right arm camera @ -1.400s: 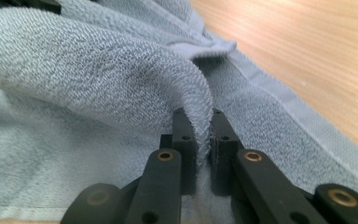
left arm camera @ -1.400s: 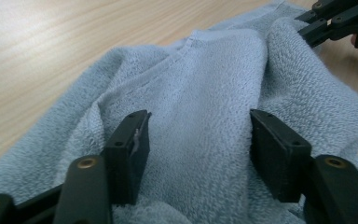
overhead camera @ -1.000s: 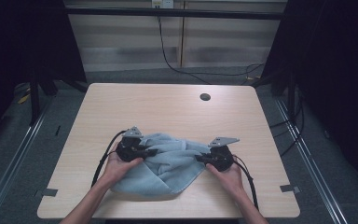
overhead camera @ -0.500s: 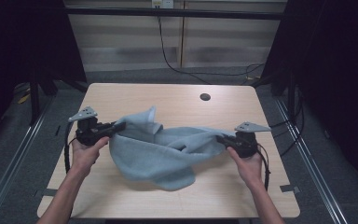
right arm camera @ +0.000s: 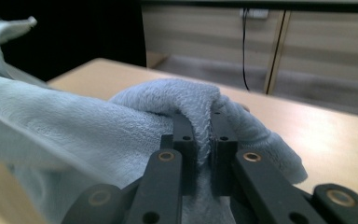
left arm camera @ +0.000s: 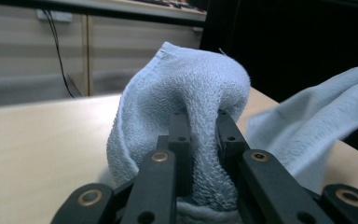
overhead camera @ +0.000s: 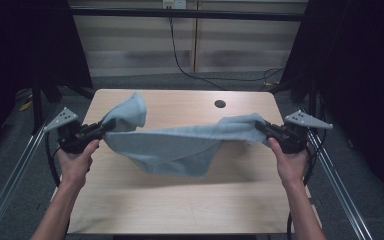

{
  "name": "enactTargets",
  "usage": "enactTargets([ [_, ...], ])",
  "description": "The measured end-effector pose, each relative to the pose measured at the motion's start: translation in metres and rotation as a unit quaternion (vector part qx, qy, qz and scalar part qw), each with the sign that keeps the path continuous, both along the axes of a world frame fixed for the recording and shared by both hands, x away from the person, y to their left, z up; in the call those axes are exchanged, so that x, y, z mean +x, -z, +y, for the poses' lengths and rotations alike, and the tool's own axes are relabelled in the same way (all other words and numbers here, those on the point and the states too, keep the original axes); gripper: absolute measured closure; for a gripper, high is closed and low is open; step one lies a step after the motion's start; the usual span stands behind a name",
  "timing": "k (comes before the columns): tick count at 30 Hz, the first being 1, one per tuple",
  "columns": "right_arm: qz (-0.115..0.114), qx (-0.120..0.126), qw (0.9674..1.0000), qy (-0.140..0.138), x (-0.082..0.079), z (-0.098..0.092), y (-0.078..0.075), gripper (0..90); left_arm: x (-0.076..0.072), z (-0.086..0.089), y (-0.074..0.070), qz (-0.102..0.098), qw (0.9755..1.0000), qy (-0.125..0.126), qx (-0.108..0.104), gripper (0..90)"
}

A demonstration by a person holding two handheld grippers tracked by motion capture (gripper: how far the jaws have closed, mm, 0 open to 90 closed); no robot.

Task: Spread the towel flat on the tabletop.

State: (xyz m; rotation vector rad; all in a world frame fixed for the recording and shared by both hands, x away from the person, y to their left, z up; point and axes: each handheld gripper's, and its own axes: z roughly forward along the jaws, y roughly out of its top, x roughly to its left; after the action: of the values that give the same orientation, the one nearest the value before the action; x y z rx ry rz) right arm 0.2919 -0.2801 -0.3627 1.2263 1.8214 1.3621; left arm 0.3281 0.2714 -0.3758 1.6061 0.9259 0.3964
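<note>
A light blue terry towel (overhead camera: 180,142) hangs stretched between my two grippers above the wooden table (overhead camera: 180,200), its middle sagging toward the tabletop. My left gripper (overhead camera: 111,124) at the table's left edge is shut on one end of the towel (left arm camera: 186,93), which stands up in a fold over the jaws. At the right edge my right gripper (overhead camera: 258,125) is shut on the other end of the towel (right arm camera: 177,100), bunched around its jaws. Both grippers are held clear of the table.
A round dark grommet hole (overhead camera: 220,104) lies near the table's far edge. Metal frame rails (overhead camera: 340,190) run along both sides of the table. Cables (overhead camera: 180,55) hang on the wall behind. Dark curtains flank the left and right.
Both hands lifted the towel off the table and moved apart toward the table's side edges, so the towel went from a heap to a stretched band.
</note>
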Motion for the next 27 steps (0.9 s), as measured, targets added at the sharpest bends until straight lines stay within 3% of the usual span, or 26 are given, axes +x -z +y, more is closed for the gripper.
enactTargets([
  [3, 0.036, -0.017, 0.9991, -0.013, -0.017, 0.002, 0.025, 84.3, -0.019, 0.009, 0.026, 0.033, 0.9994, 0.005, 0.008, 79.8],
  [4, 0.036, -0.017, 0.9991, -0.013, -0.017, 0.002, 0.025, 84.3, -0.019, 0.009, 0.026, 0.033, 0.9994, 0.005, 0.008, 79.3],
  [5, 0.076, -0.027, 0.9965, -0.024, -0.032, 0.006, 0.053, 83.8, -0.029, 0.014, 0.045, 0.057, 0.9982, 0.007, 0.015, 78.1],
  [7, 0.106, -0.041, 0.9931, -0.031, -0.044, 0.008, 0.076, 82.6, -0.036, 0.018, 0.057, 0.081, 0.9964, 0.009, 0.023, 77.2],
  [8, 0.122, -0.046, 0.9908, -0.037, -0.051, 0.01, 0.087, 80.5, -0.039, 0.02, 0.06, 0.086, 0.9959, 0.01, 0.025, 74.9],
  [9, 0.122, -0.046, 0.9908, -0.037, -0.051, 0.01, 0.087, 80.5, -0.039, 0.02, 0.06, 0.086, 0.9959, 0.01, 0.025, 72.0],
  [10, 0.145, -0.063, 0.9865, -0.043, -0.064, 0.01, 0.105, 74.8, -0.043, 0.023, 0.061, 0.087, 0.9958, 0.013, 0.024, 70.0],
  [12, 0.153, -0.066, 0.985, -0.046, -0.071, 0.007, 0.108, 67.4, -0.046, 0.025, 0.056, 0.08, 0.9965, 0.015, 0.018, 65.5],
  [18, 0.124, -0.045, 0.9906, -0.036, -0.068, 0.004, 0.089, 51.3, -0.04, 0.015, 0.041, 0.049, 0.9986, 0.014, 0.014, 55.9],
  [19, 0.122, -0.048, 0.9907, -0.038, -0.064, 0.007, 0.087, 49.7, -0.035, 0.006, 0.034, 0.039, 0.9988, 0.022, 0.019, 54.7],
  [21, 0.122, -0.05, 0.9904, -0.039, -0.061, 0.009, 0.086, 49.3, -0.031, 0.0, 0.033, 0.04, 0.9984, 0.036, 0.02, 54.6],
  [22, 0.122, -0.05, 0.9904, -0.041, -0.056, 0.011, 0.086, 49.6, -0.024, -0.01, 0.034, 0.041, 0.9977, 0.044, 0.031, 54.6],
  [23, 0.121, -0.046, 0.9908, -0.041, -0.042, 0.014, 0.087, 55.0, -0.012, -0.026, 0.042, 0.058, 0.9951, 0.067, 0.043, 55.7],
  [25, 0.123, -0.041, 0.9909, -0.035, -0.03, 0.015, 0.091, 59.9, 0.0, -0.047, 0.056, 0.067, 0.9919, 0.076, 0.076, 57.4],
  [27, 0.14, -0.058, 0.9879, -0.03, -0.016, 0.016, 0.099, 63.9, 0.011, -0.066, 0.074, 0.083, 0.9871, 0.09, 0.104, 58.3],
])
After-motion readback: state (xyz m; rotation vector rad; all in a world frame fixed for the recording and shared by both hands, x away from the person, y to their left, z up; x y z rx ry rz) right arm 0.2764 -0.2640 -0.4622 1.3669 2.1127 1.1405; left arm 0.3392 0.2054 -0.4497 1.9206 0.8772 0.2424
